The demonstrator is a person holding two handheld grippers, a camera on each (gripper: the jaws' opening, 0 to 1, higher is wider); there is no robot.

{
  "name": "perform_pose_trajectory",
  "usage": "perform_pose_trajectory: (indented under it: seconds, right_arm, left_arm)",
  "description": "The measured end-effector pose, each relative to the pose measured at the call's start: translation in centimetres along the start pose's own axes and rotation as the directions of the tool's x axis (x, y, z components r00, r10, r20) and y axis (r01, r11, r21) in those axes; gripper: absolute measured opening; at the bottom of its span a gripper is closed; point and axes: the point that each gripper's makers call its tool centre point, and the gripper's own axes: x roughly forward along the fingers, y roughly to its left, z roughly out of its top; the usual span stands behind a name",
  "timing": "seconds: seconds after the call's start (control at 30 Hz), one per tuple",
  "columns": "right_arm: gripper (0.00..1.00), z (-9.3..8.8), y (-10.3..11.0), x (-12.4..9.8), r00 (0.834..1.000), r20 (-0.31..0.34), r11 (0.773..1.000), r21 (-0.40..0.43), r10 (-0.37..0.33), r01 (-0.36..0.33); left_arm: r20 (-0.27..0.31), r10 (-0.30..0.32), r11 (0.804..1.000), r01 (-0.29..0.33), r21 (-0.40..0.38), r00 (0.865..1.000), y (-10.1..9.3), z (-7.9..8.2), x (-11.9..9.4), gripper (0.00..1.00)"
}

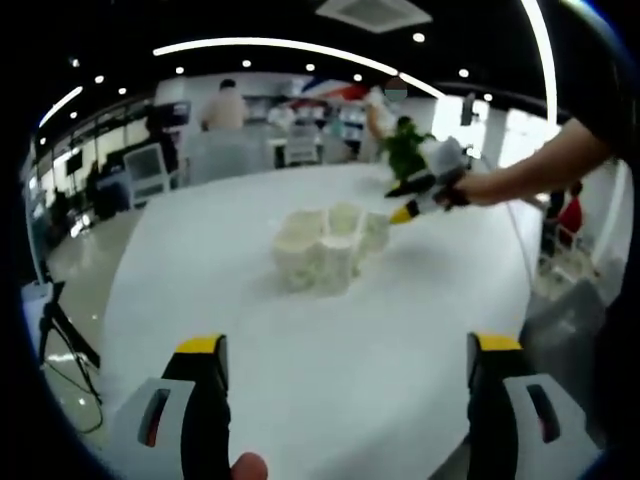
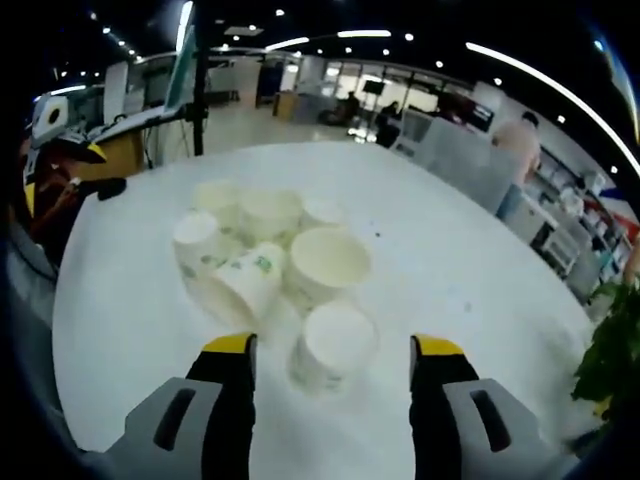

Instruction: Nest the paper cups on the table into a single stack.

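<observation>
Several white paper cups [image 1: 325,250] stand bunched together in the middle of a round white table [image 1: 200,250]. In the left gripper view my left gripper [image 1: 347,352] is open, well short of the bunch. My right gripper [image 1: 415,205] reaches in from the right, its yellow tip at the bunch's far right edge. In the right gripper view my right gripper [image 2: 333,346] is open, and the nearest upright cup [image 2: 335,350] sits between its fingertips, untouched. Behind it are a wide cup [image 2: 328,262], a tipped cup with green print [image 2: 245,280], and more cups [image 2: 270,212].
A green plant [image 1: 405,150] stands at the table's far side, also seen as the plant [image 2: 610,360] at the right. A tripod [image 1: 60,335] stands on the floor to the left. People and desks fill the background. The table edge [image 2: 70,330] curves close by.
</observation>
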Motion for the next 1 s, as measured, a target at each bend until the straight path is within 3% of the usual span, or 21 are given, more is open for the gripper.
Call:
perform_pose_trajectory:
  seconds: [1.0]
  right_arm:
    - [0.42, -1.1, -0.2, 1.8, 0.998, -0.056, 0.999, -0.007, 0.043, -0.043]
  left_arm:
    - [0.007, 0.017, 1.0, -0.017, -0.007, 1.0, 0.0, -0.3, -0.4, 0.98]
